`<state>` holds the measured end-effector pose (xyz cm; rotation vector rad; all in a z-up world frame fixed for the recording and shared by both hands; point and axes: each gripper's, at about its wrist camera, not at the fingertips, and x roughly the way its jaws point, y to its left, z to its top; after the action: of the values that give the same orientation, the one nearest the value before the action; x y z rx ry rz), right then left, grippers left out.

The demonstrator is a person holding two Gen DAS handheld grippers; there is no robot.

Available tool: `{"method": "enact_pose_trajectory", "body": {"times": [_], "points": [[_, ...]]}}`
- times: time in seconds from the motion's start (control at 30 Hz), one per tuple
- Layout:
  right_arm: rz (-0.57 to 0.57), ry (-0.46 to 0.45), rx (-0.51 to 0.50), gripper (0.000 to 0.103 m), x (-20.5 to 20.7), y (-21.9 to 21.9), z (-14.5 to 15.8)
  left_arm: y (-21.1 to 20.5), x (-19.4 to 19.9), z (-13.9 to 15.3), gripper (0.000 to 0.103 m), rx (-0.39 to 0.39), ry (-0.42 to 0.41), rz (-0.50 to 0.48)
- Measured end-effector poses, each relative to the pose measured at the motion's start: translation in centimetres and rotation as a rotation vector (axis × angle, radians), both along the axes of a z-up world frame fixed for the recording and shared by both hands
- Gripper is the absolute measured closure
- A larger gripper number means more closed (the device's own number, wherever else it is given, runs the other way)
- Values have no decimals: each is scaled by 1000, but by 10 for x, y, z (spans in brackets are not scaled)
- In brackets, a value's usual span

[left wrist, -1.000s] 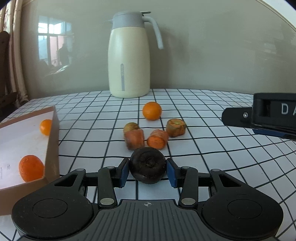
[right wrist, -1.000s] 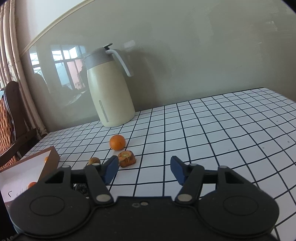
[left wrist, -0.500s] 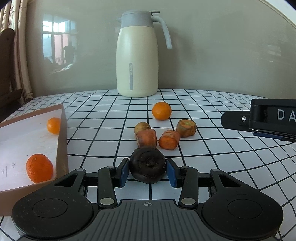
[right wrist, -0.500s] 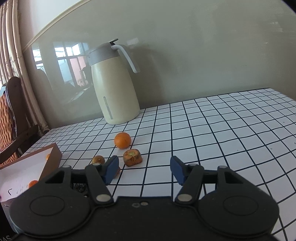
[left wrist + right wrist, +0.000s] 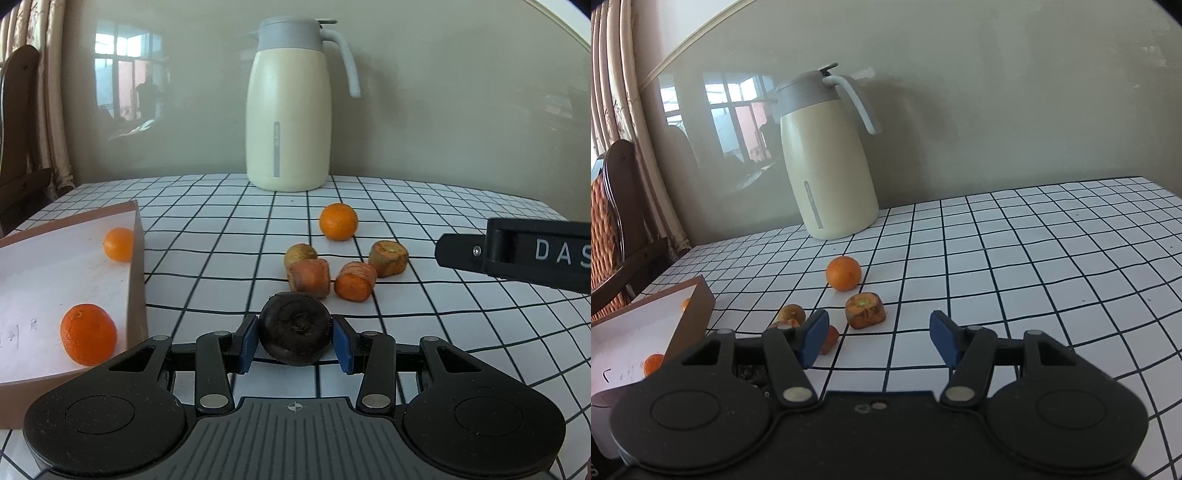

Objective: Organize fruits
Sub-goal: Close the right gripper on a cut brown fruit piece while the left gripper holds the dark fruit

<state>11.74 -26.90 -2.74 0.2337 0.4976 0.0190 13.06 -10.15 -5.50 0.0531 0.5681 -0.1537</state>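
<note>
The left gripper point(image 5: 294, 339) is squeezing a dark, round, wrinkly fruit point(image 5: 294, 328) between its two blue pads, just above the table point(image 5: 424, 306). The right gripper point(image 5: 879, 334) is spread wide with nothing in it. I count three oranges — two smooth ones in the box point(image 5: 137, 258) on the left, the far one point(image 5: 118, 244) and the near one point(image 5: 88, 334), and one point(image 5: 338, 221) out on the table. Four stubby, rough chunks sit close together just past the dark fruit — two orange, point(image 5: 309, 277) and point(image 5: 355, 281), and two brownish, point(image 5: 300, 253) and point(image 5: 388, 253). One tall cream jug point(image 5: 290, 107) stands at the back.
</note>
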Motion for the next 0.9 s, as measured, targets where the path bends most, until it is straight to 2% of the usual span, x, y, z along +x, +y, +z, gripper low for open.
{"method": "enact_pose_trajectory", "body": {"times": [0.53,0.9], "points": [[19,83,-4,62,33,6,-10,7,4,0,59,-13,11,11],[26,97,-2,63,53,16,-12,13,5,0,60,-18,19,9]]}}
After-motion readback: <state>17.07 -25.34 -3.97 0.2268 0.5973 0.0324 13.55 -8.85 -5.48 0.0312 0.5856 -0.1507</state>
